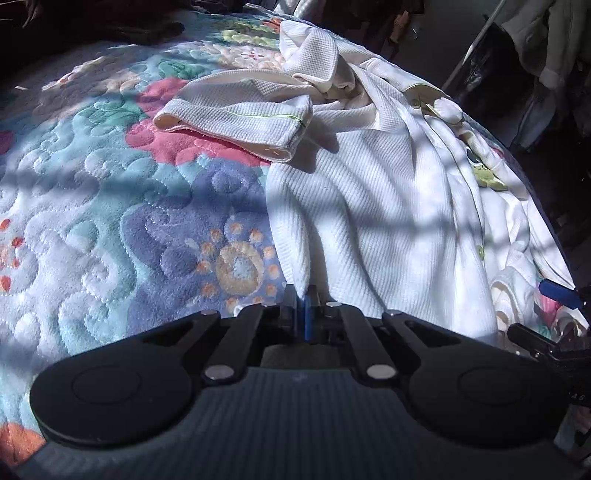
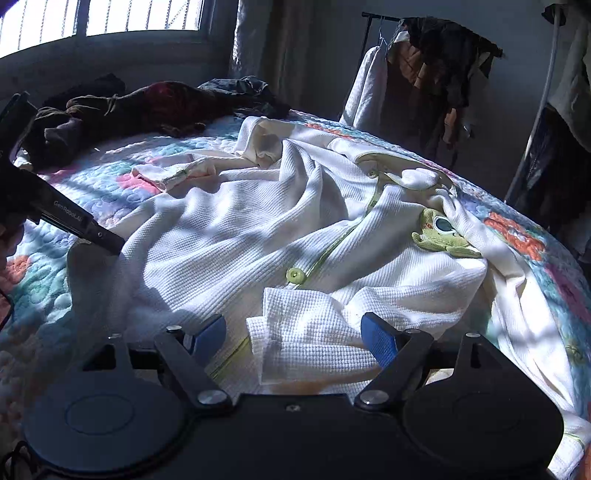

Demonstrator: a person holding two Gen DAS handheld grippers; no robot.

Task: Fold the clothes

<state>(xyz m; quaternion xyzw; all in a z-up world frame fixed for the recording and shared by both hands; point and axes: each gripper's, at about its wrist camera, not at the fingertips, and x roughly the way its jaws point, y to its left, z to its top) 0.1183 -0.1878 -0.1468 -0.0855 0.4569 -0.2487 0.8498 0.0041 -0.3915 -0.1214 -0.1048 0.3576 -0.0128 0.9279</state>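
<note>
A white waffle-knit garment (image 1: 369, 192) with green trim, green buttons and a green frog patch (image 2: 443, 236) lies crumpled on a flowered quilt (image 1: 110, 206). One sleeve (image 1: 236, 125) stretches out to the left. My left gripper (image 1: 303, 295) is shut on the garment's near hem corner; it also shows in the right wrist view (image 2: 107, 242), at the garment's left edge. My right gripper (image 2: 293, 334) is open, its blue pads (image 2: 376, 334) on either side of a folded flap of the garment (image 2: 306, 332). Its blue tip shows in the left wrist view (image 1: 559, 293).
Dark clothes (image 2: 147, 107) are piled at the far side of the bed under a window (image 2: 99, 18). A clothes rack with hanging garments (image 2: 436, 66) stands beyond the bed's right edge. The quilt's right edge (image 2: 546, 251) drops off close to the garment.
</note>
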